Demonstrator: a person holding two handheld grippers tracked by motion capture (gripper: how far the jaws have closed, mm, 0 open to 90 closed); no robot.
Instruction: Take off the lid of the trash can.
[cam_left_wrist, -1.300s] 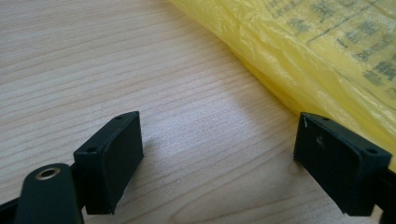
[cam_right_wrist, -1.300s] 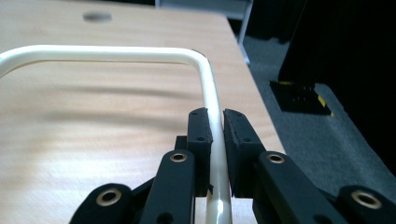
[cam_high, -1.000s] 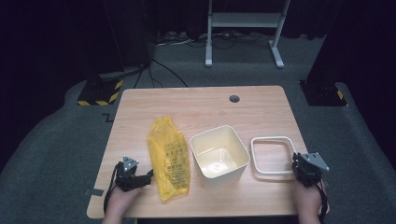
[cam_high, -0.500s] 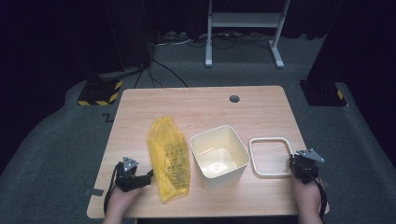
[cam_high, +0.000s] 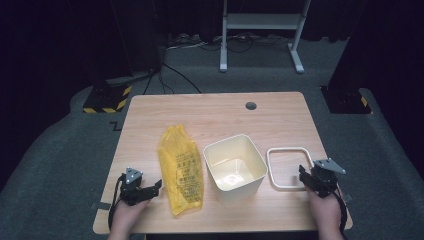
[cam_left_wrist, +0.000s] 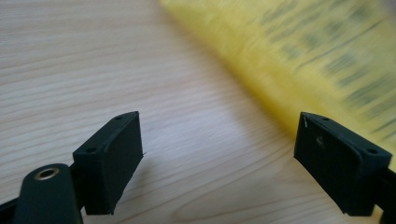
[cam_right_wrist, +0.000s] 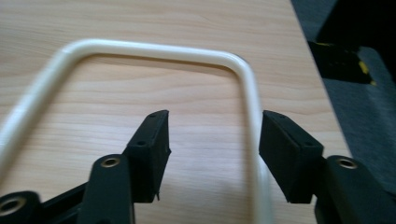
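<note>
The white ring frame (cam_high: 294, 168) lies flat on the surface at about 4 o'clock, just right of the cream bin (cam_high: 235, 167). It looks light, rigid and slick. The right gripper (cam_right_wrist: 212, 140) has just been opening its jaws; they now straddle the frame's right bar without pressing it. That thin bar is the natural hold. The left gripper (cam_left_wrist: 219, 158) is spread beside the soft yellow bag (cam_high: 180, 167).

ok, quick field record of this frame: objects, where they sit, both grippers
table: wooden table, round hole near far edge
bag: yellow plastic bag flat, left of bin
bin: cream square bin upright, centre, looks empty
frame: white rectangular frame flat, right of bin
left gripper: left gripper open, low by the bag's left edge, holding nothing
right gripper: right gripper jaws have just been opening, one frame side between them, not pinched
</note>
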